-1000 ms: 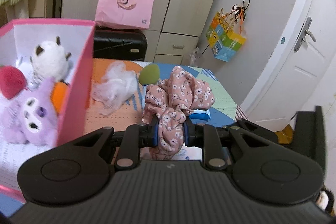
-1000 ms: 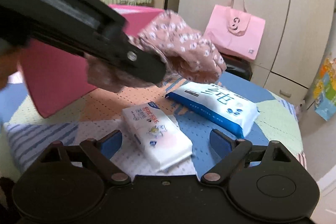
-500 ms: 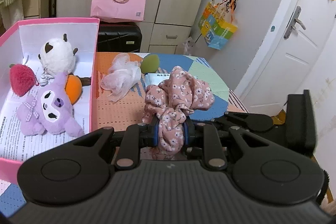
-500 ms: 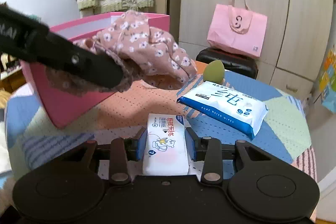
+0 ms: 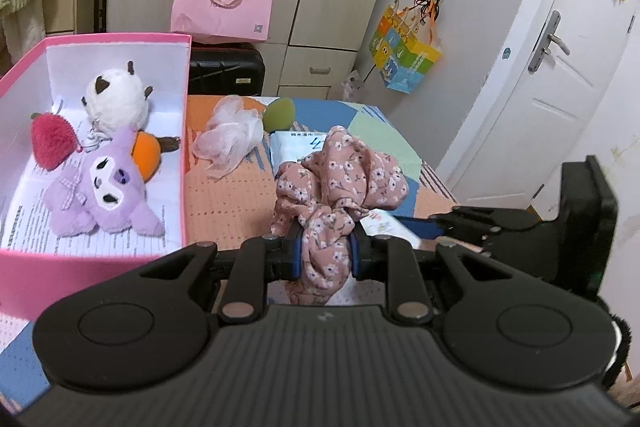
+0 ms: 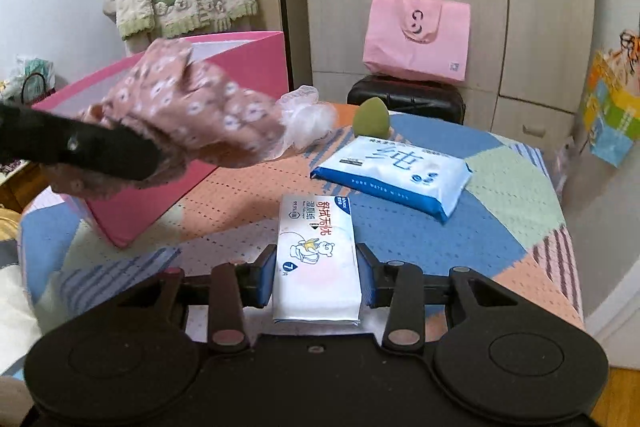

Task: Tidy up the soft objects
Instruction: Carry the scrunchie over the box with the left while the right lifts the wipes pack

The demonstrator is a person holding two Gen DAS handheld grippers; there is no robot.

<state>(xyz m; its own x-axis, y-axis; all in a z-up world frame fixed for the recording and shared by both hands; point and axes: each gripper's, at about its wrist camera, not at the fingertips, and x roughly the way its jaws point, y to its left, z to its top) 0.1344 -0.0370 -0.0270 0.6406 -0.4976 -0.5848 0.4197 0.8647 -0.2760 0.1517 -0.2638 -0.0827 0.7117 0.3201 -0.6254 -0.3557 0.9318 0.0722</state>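
My left gripper [image 5: 324, 251] is shut on a pink floral scrunchie [image 5: 340, 179], held in the air to the right of the pink box [image 5: 186, 131]. In the box lie a purple plush [image 5: 100, 187], a white plush [image 5: 116, 99], a red ball [image 5: 50, 141] and an orange toy [image 5: 146, 157]. The jaws of my right gripper [image 6: 318, 275] are closing, their blue pads pressing both sides of a small white tissue pack [image 6: 318, 255]. In the right wrist view the scrunchie [image 6: 192, 115] hangs in front of the box wall [image 6: 248, 67].
On the patchwork tablecloth [image 6: 500, 195] lie a blue wipes pack [image 6: 392, 171], a green sponge egg [image 6: 371, 117] and a white mesh puff [image 6: 306, 119]. Behind the table stand a black suitcase [image 6: 406, 99] and a pink bag [image 6: 416, 35]. A white door [image 5: 552, 75] stands at the right.
My right gripper closed from wide open onto the small tissue pack and straightened it. My left gripper carried the scrunchie leftward, toward the pink box, and a little upward.
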